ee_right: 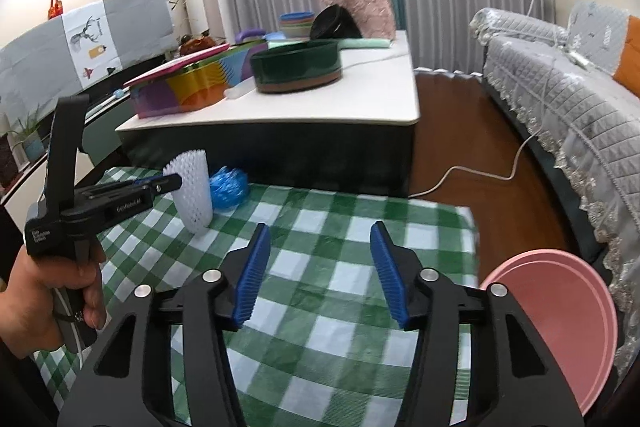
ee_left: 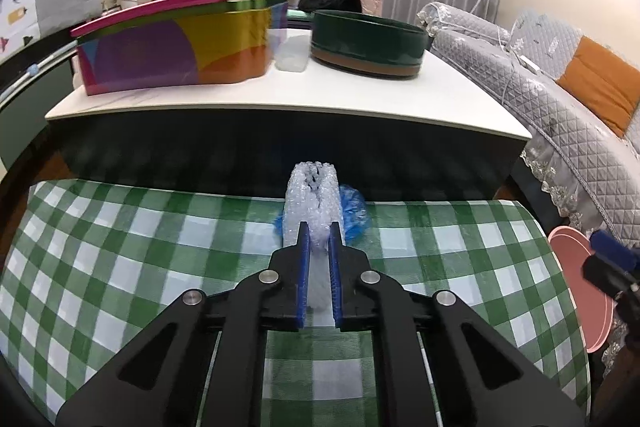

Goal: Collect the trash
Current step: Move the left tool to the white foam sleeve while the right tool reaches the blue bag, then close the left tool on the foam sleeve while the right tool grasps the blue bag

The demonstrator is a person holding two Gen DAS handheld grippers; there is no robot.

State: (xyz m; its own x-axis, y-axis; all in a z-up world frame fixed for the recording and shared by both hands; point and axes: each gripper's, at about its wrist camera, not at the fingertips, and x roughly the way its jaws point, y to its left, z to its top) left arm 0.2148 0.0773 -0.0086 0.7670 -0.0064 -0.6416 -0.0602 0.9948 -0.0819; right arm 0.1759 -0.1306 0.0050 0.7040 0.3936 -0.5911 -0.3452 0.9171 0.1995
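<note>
Trash first: the white foam-net sleeve [ee_left: 312, 199] is clamped between the blue pads of our left hand-held gripper [ee_left: 319, 227], standing at the far edge of the green-and-white checked surface [ee_left: 120, 247], with a crumpled blue plastic wad [ee_right: 228, 189] just beside it, not yet picked up. Our right hand-held gripper [ee_right: 320, 239] hangs wide apart with nothing in it. So we're mid-pickup, we reckon; next we'd carry the sleeve right, probably to the round pink plastic basin [ee_right: 560, 323] off the surface's edge, then grab the wad

Both wrist views face the white table [ee_left: 280, 107] across the checked cloth [ee_right: 320, 307]; the left probably sits closer.
</note>
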